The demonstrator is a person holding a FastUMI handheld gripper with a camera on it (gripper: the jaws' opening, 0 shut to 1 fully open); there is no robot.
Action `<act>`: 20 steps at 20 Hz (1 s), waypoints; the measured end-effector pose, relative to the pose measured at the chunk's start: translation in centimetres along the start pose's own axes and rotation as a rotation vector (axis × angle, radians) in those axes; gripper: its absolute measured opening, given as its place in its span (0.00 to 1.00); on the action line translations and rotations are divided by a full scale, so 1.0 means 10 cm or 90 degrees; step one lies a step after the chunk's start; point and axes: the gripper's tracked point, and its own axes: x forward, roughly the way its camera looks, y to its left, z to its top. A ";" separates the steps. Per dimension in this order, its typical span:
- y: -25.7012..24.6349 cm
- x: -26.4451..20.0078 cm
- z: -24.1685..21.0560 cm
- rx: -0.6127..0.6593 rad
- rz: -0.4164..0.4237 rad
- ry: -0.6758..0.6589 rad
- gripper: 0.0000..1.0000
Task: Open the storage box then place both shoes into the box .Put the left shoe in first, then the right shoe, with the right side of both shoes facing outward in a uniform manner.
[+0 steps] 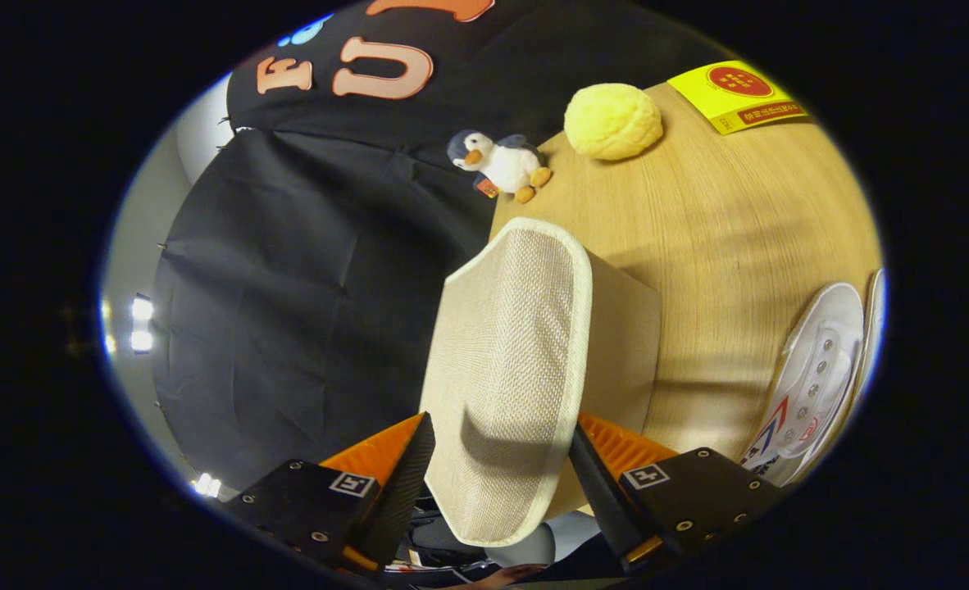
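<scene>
Opening step in hand. My tongs (501, 459) clamping woven lid flap (509, 369) of beige storage box (620, 344), both fingers pressing it, flap lifted. Box sitting on worktop (730, 221); white shoes (812, 385) lying just beside. Next, I judge: swinging flap fully back, releasing, reaching for left shoe.

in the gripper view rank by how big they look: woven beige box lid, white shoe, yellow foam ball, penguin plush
1. Woven beige box lid, between the gripper fingers, so nearness inflates it.
2. White lace-up shoe, partly cut off.
3. Round yellow foam ball.
4. Small grey-and-white penguin plush, slightly smaller.
</scene>
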 end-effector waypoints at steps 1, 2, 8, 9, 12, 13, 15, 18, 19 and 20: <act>0.14 -0.05 0.07 -0.007 0.017 -0.010 0.93; 0.30 -0.11 0.13 -0.015 0.034 -0.020 0.92; 1.25 -0.08 0.21 -0.082 0.122 -0.023 0.76; 1.38 -0.02 0.18 -0.096 0.132 -0.017 0.74; 1.60 0.20 0.11 -0.137 0.118 -0.013 0.55; 1.69 0.33 0.12 -0.145 0.115 -0.013 0.45; 1.90 0.51 0.09 -0.154 0.120 -0.012 0.30; 2.10 0.82 0.05 -0.159 0.114 -0.017 0.25; 2.17 0.94 0.02 -0.159 0.113 -0.014 0.25; 2.25 1.06 0.00 -0.162 0.112 -0.012 0.24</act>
